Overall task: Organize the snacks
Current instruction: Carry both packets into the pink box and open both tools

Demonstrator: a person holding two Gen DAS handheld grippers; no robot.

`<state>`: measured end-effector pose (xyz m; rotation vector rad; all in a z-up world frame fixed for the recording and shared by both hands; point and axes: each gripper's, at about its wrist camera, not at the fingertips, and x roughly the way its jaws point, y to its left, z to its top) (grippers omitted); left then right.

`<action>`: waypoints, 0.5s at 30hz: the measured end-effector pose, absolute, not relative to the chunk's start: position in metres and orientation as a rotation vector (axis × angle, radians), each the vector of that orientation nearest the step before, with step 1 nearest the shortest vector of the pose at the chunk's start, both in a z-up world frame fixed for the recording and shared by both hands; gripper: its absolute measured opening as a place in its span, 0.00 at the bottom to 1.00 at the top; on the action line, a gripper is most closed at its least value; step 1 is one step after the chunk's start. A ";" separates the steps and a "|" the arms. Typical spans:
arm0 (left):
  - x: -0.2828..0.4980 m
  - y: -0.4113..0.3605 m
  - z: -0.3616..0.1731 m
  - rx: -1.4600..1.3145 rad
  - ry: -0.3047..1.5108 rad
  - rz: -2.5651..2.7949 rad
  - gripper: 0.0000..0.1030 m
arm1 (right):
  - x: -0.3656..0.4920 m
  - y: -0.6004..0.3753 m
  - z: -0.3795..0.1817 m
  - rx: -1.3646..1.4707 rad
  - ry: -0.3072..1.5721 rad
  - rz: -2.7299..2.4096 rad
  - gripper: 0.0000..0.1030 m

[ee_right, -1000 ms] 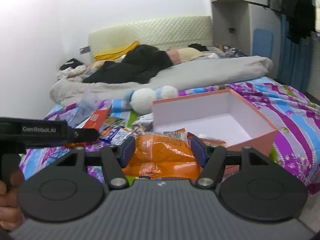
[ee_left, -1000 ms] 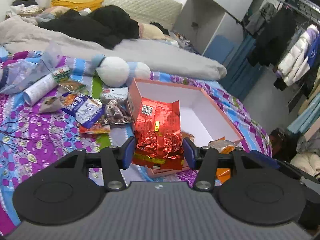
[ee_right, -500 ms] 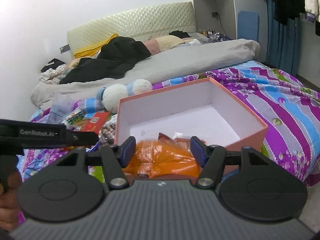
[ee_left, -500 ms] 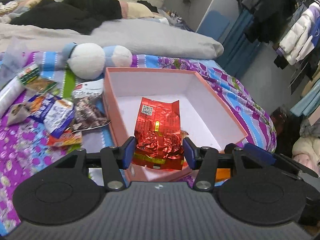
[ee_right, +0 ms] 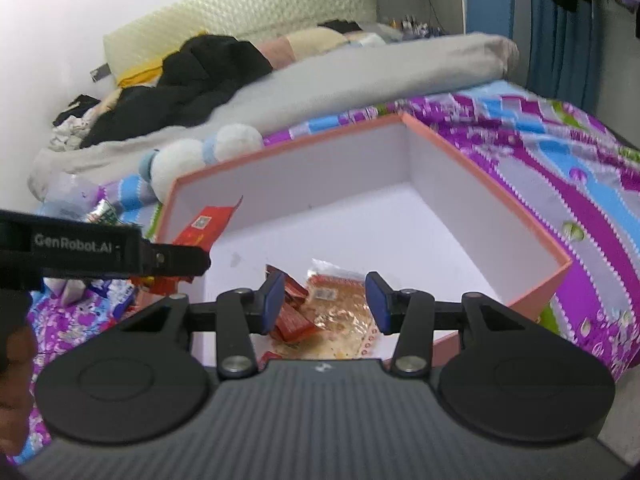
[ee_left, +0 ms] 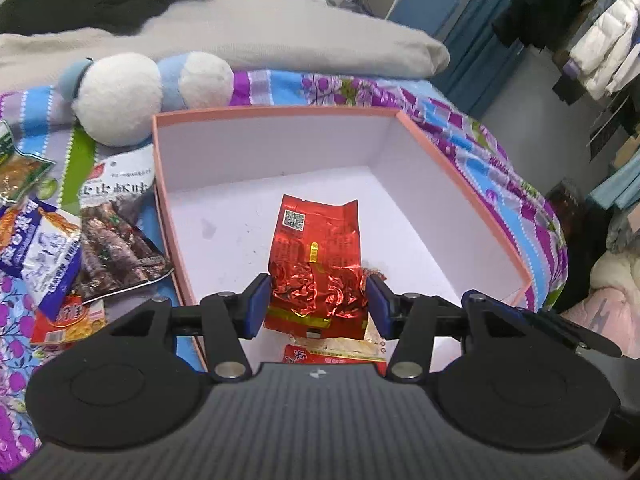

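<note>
While clamped on the red foil packet [ee_left: 318, 264], left gripper [ee_left: 318, 304] at lower centre of the left wrist frame, above the floor of the pink box [ee_left: 460, 184]; both blue pads pressed against the packet's crumpled lower half, QR code end pointing up-frame. Just below the packet, partly hidden by the gripper body, a pale red-edged snack bag [ee_left: 336, 350] on the box floor. Left of the box on the purple bedspread [ee_left: 16, 300]: loose snack packets [ee_left: 108, 240], with a white and blue plush toy [ee_left: 120, 96] at upper left.

In the right wrist frame, right gripper [ee_right: 325, 300] spread wide at lower centre, nothing between its pads. Under it on the box floor, a clear snack bag [ee_right: 340, 312] and small red packets [ee_right: 292, 316]. At middle left, the left gripper's black body.
</note>
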<state>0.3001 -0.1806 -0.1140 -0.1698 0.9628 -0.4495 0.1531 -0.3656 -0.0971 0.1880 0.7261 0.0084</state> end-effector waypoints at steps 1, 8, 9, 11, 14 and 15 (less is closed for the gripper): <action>0.302 -0.182 -0.118 -0.167 0.971 -0.454 0.56 | 0.155 -0.366 -0.100 0.189 0.734 0.008 0.46; 0.307 -0.179 -0.130 -0.166 0.982 -0.434 0.78 | 0.147 -0.366 -0.111 0.199 0.746 -0.008 0.46; 0.306 -0.179 -0.129 -0.162 0.981 -0.434 0.78 | 0.146 -0.366 -0.110 0.199 0.743 -0.008 0.47; 0.300 -0.177 -0.126 -0.159 0.975 -0.440 0.78 | 0.138 -0.365 -0.109 0.204 0.738 -0.013 0.47; 0.289 -0.177 -0.118 -0.151 0.956 -0.452 0.78 | 0.125 -0.364 -0.104 0.208 0.718 -0.025 0.47; 0.284 -0.177 -0.114 -0.146 0.948 -0.456 0.78 | 0.121 -0.364 -0.102 0.208 0.709 -0.032 0.47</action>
